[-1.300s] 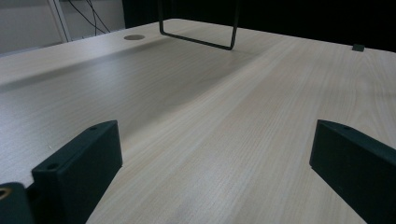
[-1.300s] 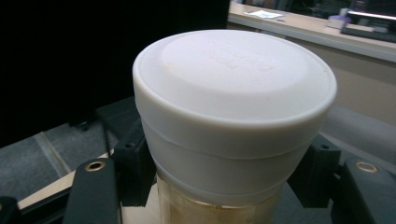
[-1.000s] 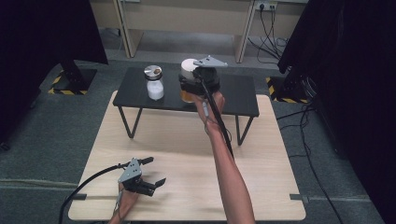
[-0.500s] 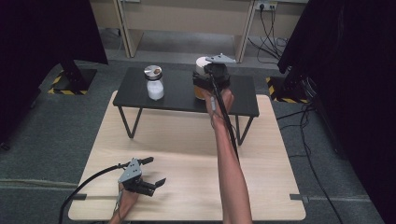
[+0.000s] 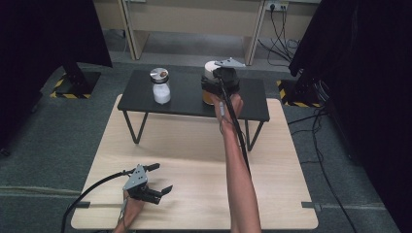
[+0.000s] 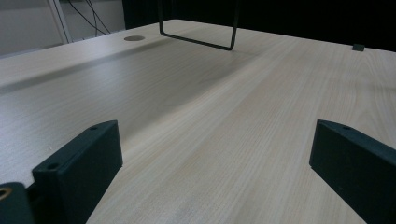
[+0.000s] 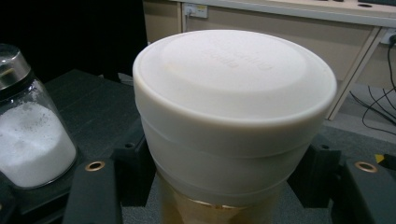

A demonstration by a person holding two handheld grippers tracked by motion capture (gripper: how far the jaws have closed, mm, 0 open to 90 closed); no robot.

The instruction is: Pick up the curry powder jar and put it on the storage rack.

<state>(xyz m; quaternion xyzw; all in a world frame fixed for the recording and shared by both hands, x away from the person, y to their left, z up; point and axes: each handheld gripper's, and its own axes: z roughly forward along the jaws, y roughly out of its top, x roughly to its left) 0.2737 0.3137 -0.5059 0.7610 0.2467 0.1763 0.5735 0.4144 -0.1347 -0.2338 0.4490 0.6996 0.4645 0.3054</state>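
Observation:
A jar with a wide white lid (image 7: 233, 93) and an amber body (image 5: 208, 98) is at the right part of the low black table (image 5: 184, 102). My right gripper (image 5: 216, 86) is shut on it, one jaw on each side just below the lid. Whether the jar rests on the tabletop or hangs just above it I cannot tell. To its left stands a glass jar of white powder (image 5: 161, 88) with a metal cap (image 7: 11, 65). My left gripper (image 5: 160, 191) lies open on the wooden table (image 6: 210, 93) near its front left, with nothing between its jaws.
The black table stands on thin wire legs (image 6: 196, 37) at the far side of the wooden table (image 5: 194, 160). Behind it are a wall unit and hanging cables (image 5: 279, 29). Dark curtains flank both sides. The right forearm (image 5: 238, 165) stretches across the wooden table.
My right gripper has shifted a little to the right along the black table with the white-lidded jar in it. The left gripper has stayed put.

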